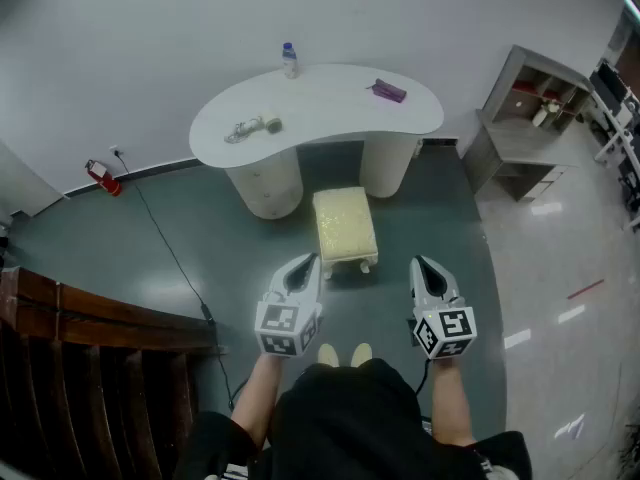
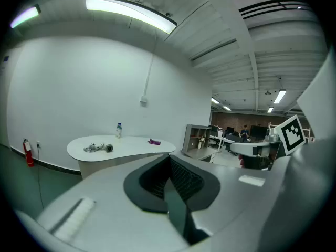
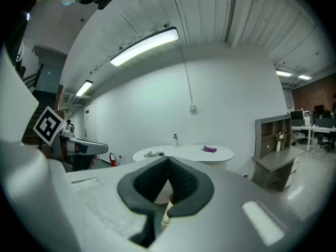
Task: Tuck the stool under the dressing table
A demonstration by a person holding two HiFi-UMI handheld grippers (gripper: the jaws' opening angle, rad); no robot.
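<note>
Approach step; no push begun. The stool (image 1: 345,226) stands on the floor, far end at the bench (image 1: 320,108) knee gap. The left hand-held gripper (image 1: 304,264) and right hand-held gripper (image 1: 421,265) have jaws together, empty, short of it. Next move: meet the near edge and push straight in.

1 stool (image 1: 345,226), 1 dressing table (image 1: 330,116), 1 bottle (image 1: 289,60), 1 fire extinguisher (image 1: 101,177).

No legible txt — none anywhere

Left gripper (image 1: 308,262) and right gripper (image 1: 419,264) abreast, jaws together, seemingly empty.
</note>
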